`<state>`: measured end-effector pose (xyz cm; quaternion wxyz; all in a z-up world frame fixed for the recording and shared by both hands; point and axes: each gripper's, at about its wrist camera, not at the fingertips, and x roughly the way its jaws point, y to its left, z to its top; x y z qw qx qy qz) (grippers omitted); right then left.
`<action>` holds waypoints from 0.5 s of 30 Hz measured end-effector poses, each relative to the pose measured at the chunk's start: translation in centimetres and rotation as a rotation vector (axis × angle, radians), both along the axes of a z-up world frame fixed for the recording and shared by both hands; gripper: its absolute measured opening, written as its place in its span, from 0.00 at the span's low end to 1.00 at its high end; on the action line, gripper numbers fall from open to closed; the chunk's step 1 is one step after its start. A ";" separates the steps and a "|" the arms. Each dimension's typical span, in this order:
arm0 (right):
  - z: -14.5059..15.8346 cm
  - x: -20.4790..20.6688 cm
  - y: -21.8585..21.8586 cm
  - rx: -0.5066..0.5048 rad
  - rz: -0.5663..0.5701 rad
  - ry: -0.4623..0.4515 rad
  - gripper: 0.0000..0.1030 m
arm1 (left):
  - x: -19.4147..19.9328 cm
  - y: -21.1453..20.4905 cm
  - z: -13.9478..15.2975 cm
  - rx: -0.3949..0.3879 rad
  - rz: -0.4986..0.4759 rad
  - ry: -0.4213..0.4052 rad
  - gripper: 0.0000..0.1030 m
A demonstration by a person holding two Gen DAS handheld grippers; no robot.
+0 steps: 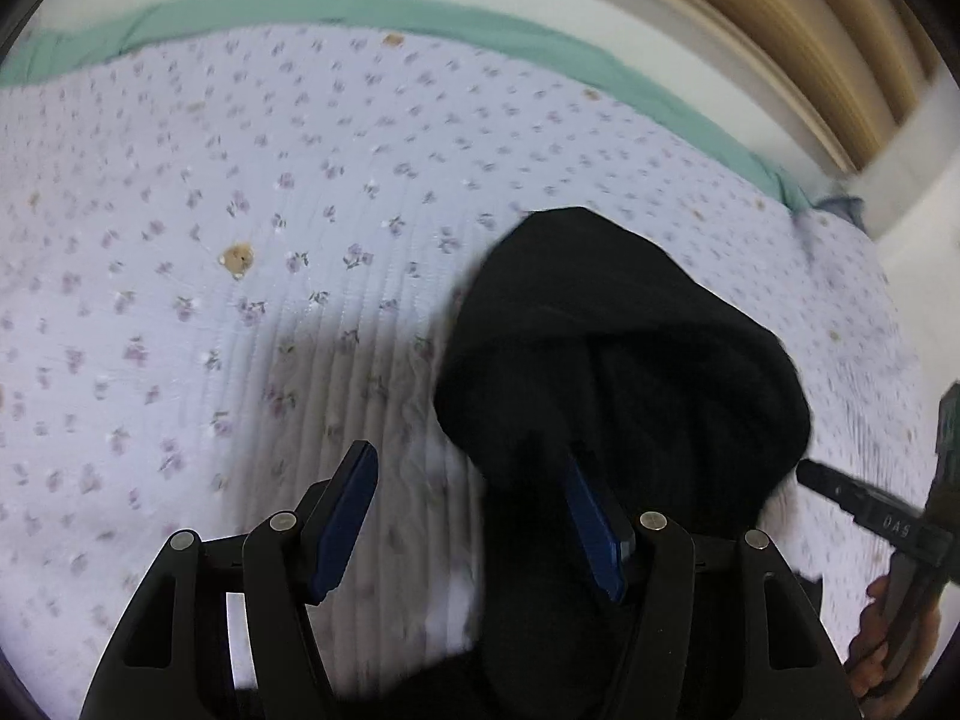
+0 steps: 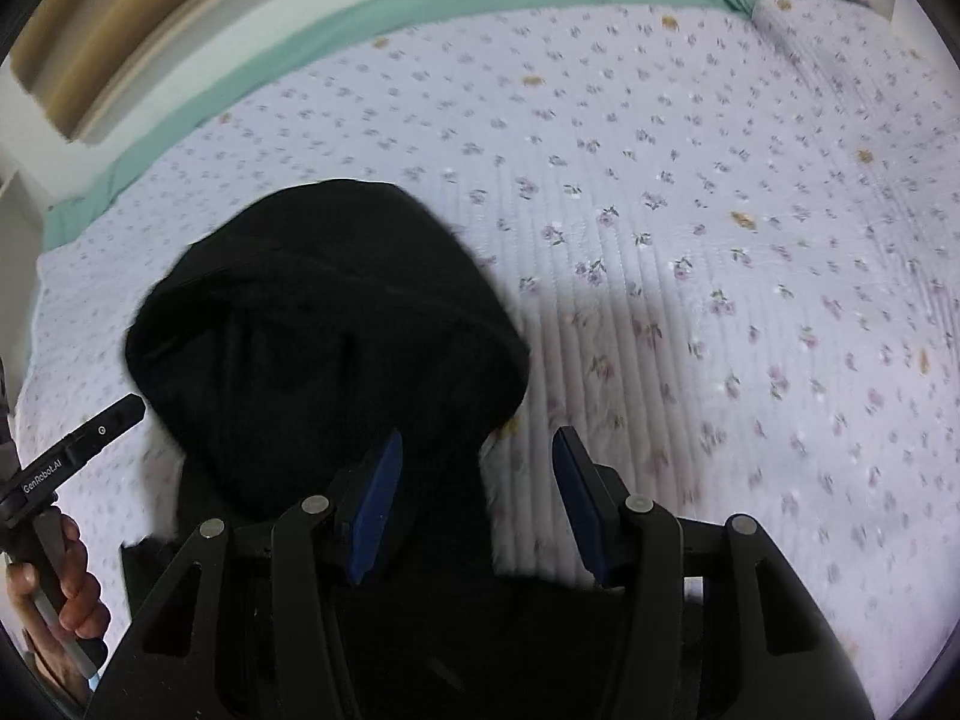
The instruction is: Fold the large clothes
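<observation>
Black garment [image 1: 618, 354] bunched on bed [image 1: 240, 192], at 1 o'clock from left gripper [image 1: 474, 519], 11 o'clock from right gripper [image 2: 474, 501]. Both grippers wide, empty. Risk: grabbing several layers, lopsided fold.

Left gripper [image 1: 474, 516] – blue-padded fingers [image 1: 345, 519] spread wide, nothing clamped between them. Right gripper [image 2: 477, 504] – likewise parted, pads [image 2: 378, 504] well apart. Each handle gripped by a bare hand [image 2: 57, 594], seen at frame edge from the opposite wrist view.
</observation>
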<state>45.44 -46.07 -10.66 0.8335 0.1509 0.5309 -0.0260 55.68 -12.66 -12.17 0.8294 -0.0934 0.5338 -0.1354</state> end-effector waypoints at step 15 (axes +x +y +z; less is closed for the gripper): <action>1.2 -0.4 -1.4 0.005 0.059 -0.164 0.08 | 0.2 5.2 1.6 -0.231 -0.011 -0.069 0.13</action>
